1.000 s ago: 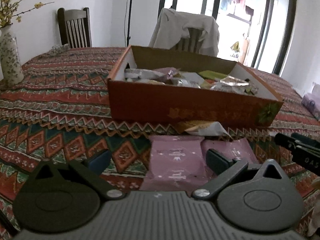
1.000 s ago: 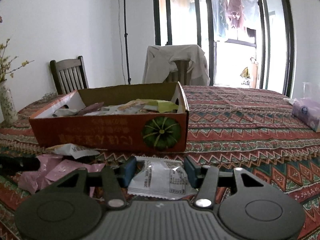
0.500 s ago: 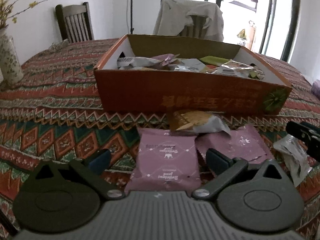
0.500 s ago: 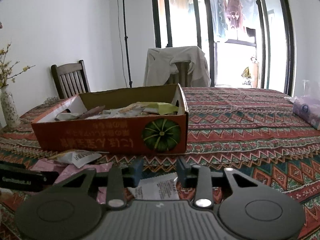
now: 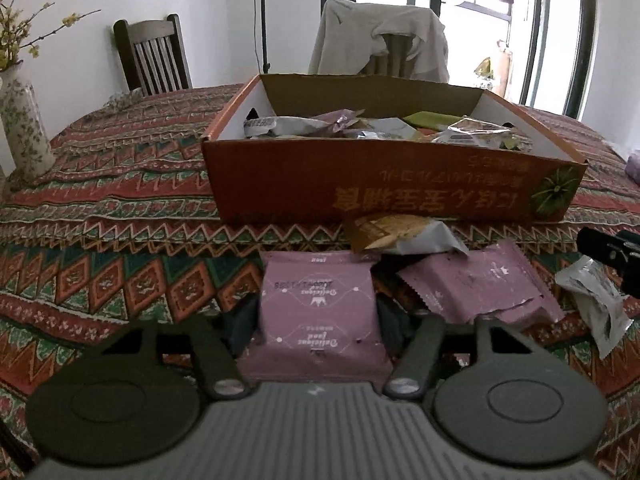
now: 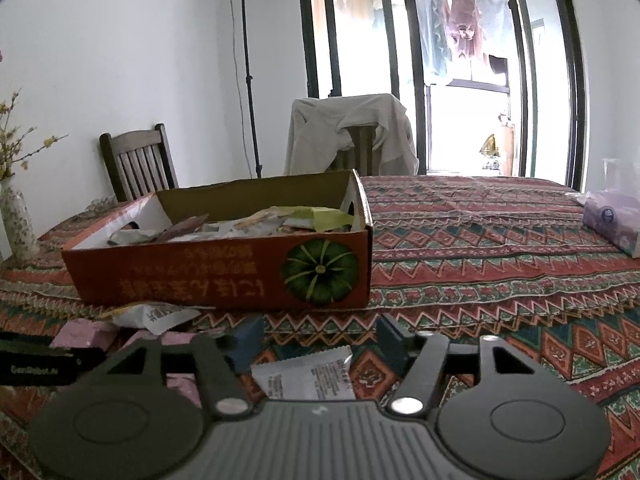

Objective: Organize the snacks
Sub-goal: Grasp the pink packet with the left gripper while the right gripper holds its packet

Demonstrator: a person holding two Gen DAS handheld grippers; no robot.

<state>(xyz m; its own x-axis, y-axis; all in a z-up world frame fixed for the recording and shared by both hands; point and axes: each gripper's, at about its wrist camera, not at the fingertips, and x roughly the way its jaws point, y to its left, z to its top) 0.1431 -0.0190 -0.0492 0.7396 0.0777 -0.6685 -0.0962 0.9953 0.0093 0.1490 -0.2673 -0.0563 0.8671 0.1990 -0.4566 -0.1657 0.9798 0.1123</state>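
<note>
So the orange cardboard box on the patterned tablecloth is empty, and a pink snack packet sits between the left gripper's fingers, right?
Not quite. The orange cardboard box is not empty: the left wrist view shows wrapped snacks piled inside. The pink snack packet does sit between the closing left gripper fingers.

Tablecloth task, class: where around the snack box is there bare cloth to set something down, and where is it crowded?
Free: the patterned tablecloth right of the pumpkin-print cardboard box, up to the purple tissue pack; also the cloth between the box and the floral vase. Crowded: the strip in front of the box, where pink packets, a biscuit packet and a clear wrapper lie.
</note>
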